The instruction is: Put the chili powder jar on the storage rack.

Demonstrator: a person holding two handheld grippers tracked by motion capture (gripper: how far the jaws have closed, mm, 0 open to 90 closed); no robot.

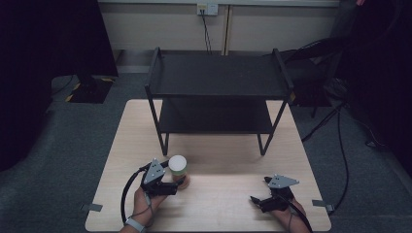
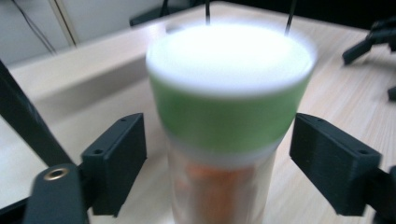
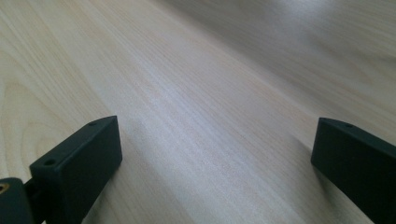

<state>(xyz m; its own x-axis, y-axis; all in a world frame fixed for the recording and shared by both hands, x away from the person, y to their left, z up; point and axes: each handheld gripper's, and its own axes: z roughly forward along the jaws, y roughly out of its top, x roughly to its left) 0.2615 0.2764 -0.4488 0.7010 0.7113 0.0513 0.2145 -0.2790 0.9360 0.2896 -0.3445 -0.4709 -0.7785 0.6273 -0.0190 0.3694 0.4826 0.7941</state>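
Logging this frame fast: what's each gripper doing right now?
Left gripper: open, jaws on either side of the green-banded container, gaps visible on both sides.
Right gripper: open, nothing between the jaws, over bare table.

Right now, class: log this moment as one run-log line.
left gripper: jaws open around green-lidded jar, gaps both sides | right gripper: open, over bare table | shelf rack: empty

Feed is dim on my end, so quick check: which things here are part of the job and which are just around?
In play, as far as I can judge:
- clear jar with green band and white lid, between the open left tool
- black two-tier metal shelf
- open right tool, empty

Just around:
- wall socket
- black floor cables
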